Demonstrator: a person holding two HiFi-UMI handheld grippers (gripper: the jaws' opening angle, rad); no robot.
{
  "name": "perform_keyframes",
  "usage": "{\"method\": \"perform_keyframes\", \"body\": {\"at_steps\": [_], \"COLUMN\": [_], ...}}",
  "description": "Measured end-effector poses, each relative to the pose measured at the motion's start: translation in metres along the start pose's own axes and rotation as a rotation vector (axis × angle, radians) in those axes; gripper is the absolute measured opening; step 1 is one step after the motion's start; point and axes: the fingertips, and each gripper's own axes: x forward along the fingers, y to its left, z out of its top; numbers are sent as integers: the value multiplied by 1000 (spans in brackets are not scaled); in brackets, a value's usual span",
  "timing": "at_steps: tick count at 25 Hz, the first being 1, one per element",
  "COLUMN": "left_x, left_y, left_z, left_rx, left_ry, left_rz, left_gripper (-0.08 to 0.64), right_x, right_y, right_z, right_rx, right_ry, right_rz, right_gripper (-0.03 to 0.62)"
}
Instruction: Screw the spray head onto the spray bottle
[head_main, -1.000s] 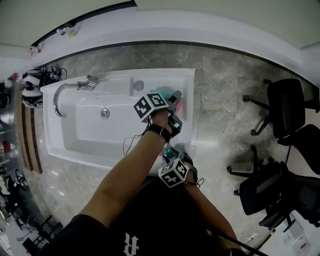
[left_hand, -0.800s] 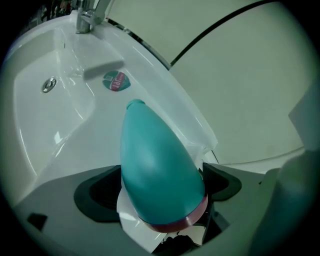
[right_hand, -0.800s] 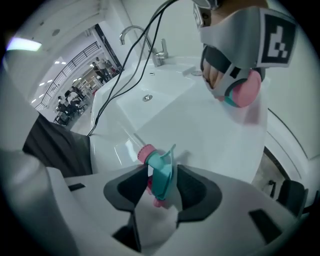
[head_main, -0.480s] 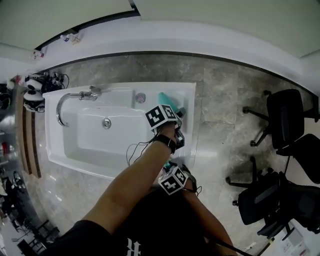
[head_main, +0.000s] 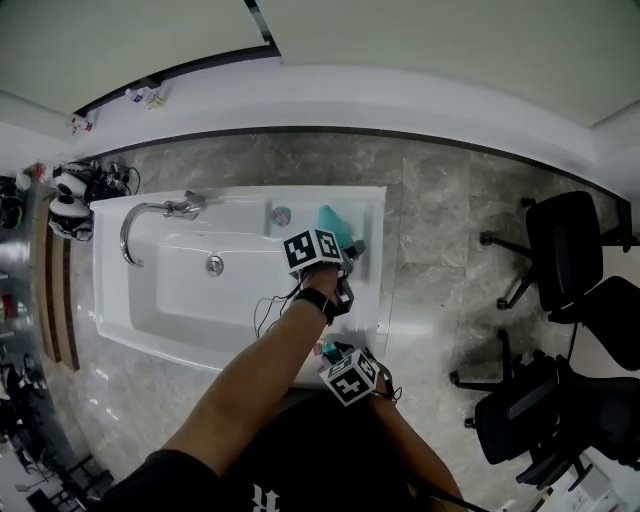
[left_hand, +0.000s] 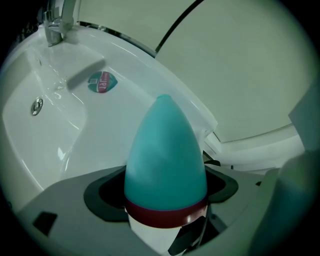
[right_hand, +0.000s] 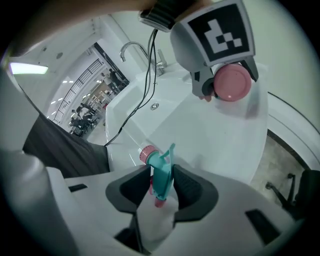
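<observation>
Teal spray bottle (left_hand: 165, 150) in wide left hand-held gripper (left_hand: 165, 192), spray head (right_hand: 162, 170) in narrow right hand-held gripper (right_hand: 161, 189), both just closing tighter; tilt risks cross-threading

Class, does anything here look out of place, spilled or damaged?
Nothing looks spilled or damaged. The spray head is separate from the spray bottle, not yet screwed on.
</observation>
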Motion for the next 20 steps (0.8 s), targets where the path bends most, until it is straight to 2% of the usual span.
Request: {"method": "perform_keyframes", "body": {"at_steps": [6,15,18,20], "left_x": [-20,-81,-101,-119], "left_y": [7,-6,-15,-26], "left_z": [-3,4,3,4], "left_rx": [77,296,384,439], "left_ry": [1,-76,-124,-169], "left_rz": [-74,-200,-240,-288], "left_gripper": [431,432,433,433], "right_x": [-17,-51,-68,-80], "right_y": [-7,-16,-14,-9], "right_z": [-5,8,23,23], "right_rx": [20,4,-43,-50], "right_ry": [-31,-97,-157,-161], "right_rz": [4,-54,-75,-100], "right_gripper": [144,141,137,130]}}
